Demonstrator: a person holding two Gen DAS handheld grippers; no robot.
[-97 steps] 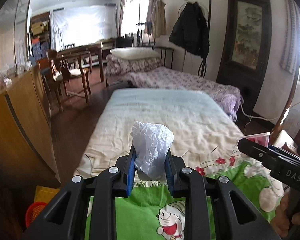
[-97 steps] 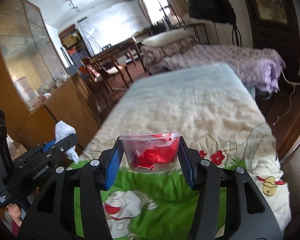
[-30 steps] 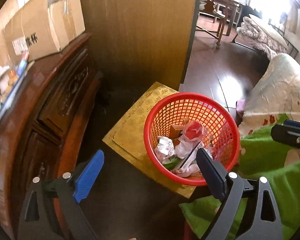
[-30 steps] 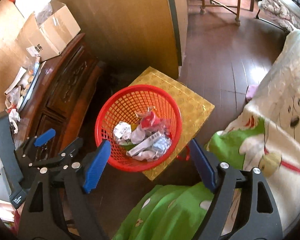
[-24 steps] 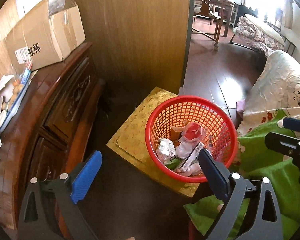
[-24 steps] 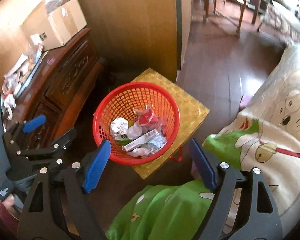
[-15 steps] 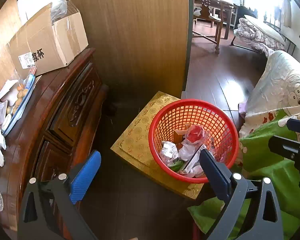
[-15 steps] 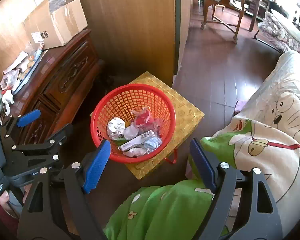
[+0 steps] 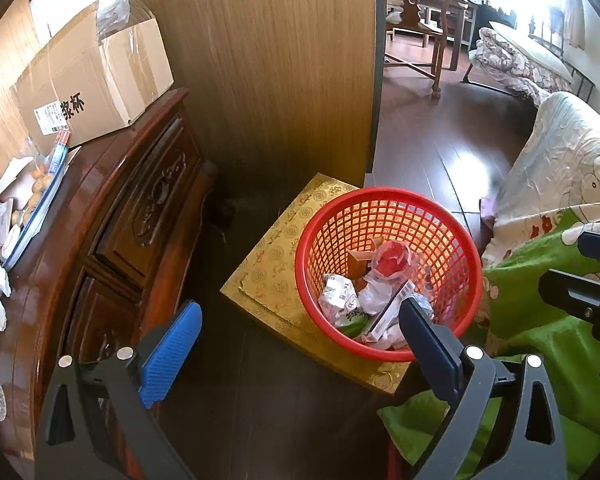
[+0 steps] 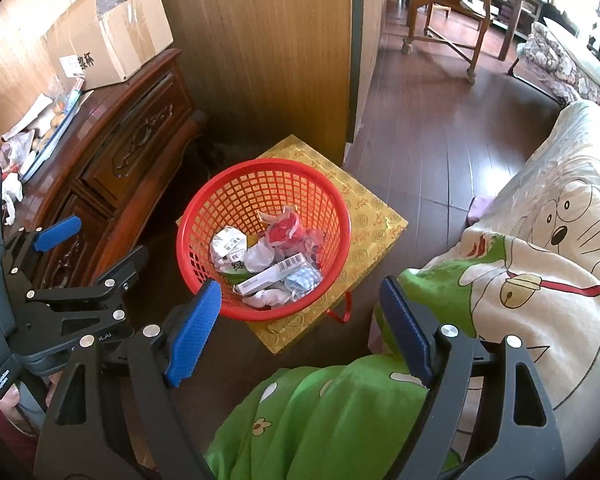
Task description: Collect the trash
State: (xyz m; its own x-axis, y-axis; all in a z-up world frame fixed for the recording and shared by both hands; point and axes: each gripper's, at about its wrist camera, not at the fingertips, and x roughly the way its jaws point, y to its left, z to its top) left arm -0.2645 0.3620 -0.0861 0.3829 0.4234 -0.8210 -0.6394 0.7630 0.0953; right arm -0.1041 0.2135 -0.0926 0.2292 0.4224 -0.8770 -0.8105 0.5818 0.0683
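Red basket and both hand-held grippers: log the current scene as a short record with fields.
basket: red basket, mesh, upright, resting on a gold patterned box
contents: crumpled white wrappers, a clear cup with red foil, a barcoded carton
left hand-held gripper: open, nothing between its blue pads, right finger overlapping the basket rim in its own view
right hand-held gripper: open, holding nothing, above the basket's near edge
left of basket: carved wooden cabinet with a cardboard box on top
right of basket: cartoon-print bedding
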